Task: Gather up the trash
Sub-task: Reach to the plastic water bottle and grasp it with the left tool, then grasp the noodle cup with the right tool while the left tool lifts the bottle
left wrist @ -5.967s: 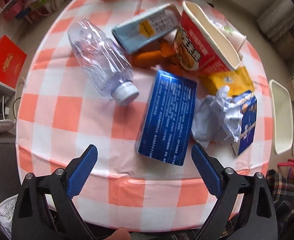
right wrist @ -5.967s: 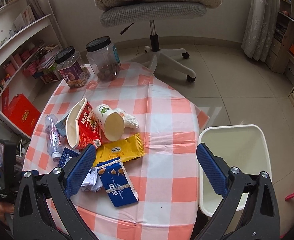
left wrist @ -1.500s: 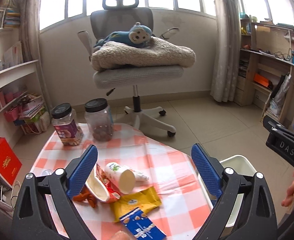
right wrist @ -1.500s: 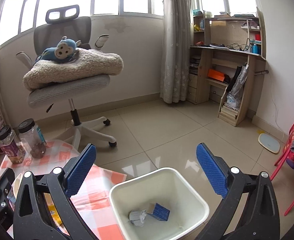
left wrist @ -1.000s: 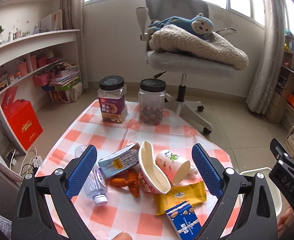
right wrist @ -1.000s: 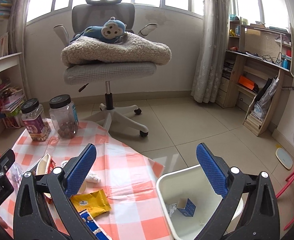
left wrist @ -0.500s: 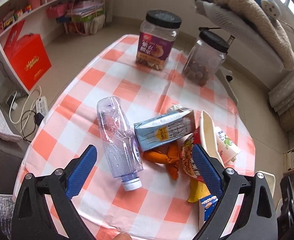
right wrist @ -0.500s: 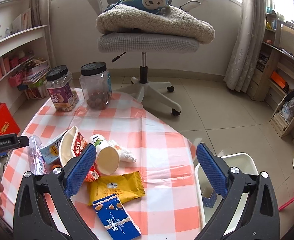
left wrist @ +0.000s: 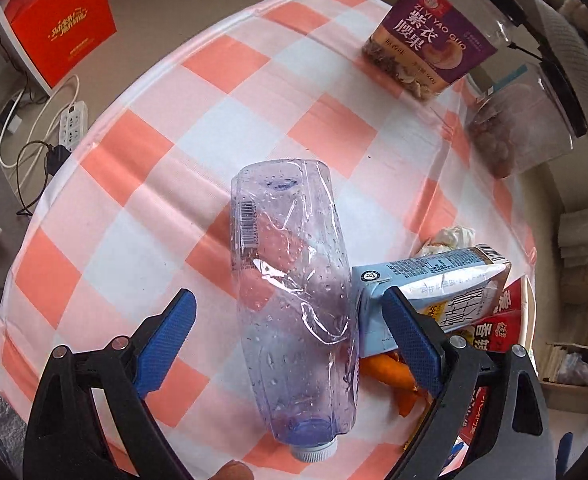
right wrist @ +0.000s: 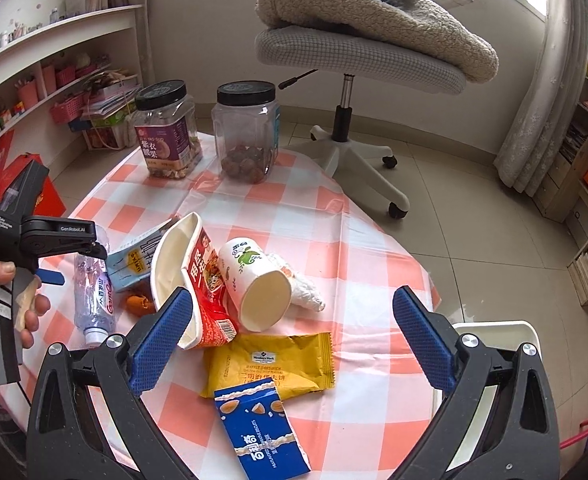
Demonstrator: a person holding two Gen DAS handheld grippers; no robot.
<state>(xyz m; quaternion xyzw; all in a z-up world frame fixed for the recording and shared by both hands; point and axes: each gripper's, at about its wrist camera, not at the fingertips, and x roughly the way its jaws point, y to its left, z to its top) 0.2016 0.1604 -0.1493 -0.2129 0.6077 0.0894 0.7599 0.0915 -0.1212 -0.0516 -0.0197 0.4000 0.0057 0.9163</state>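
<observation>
A crushed clear plastic bottle (left wrist: 294,308) lies on the checked tablecloth (left wrist: 182,120), cap towards me, between the open fingers of my left gripper (left wrist: 290,320). A light blue carton (left wrist: 430,284) lies against its right side. In the right wrist view the bottle (right wrist: 94,292), carton (right wrist: 134,260), red-and-white noodle cup (right wrist: 198,276), paper cup (right wrist: 254,280), yellow wrapper (right wrist: 270,364) and blue snack wrapper (right wrist: 262,428) lie on the table. My right gripper (right wrist: 290,336) is open and empty above the yellow wrapper. The left gripper (right wrist: 50,260) shows at the far left.
Two black-lidded jars stand at the table's far edge, one purple-labelled (right wrist: 168,132), one clear (right wrist: 246,136). A white bin (right wrist: 506,336) stands on the floor at the right. An office chair (right wrist: 358,52) with a blanket is behind the table. Orange peel (left wrist: 390,372) lies under the carton.
My left gripper has dropped down and closed in on the bottle, which now lies between its open fingers. My right gripper has moved closer over the wrappers.
</observation>
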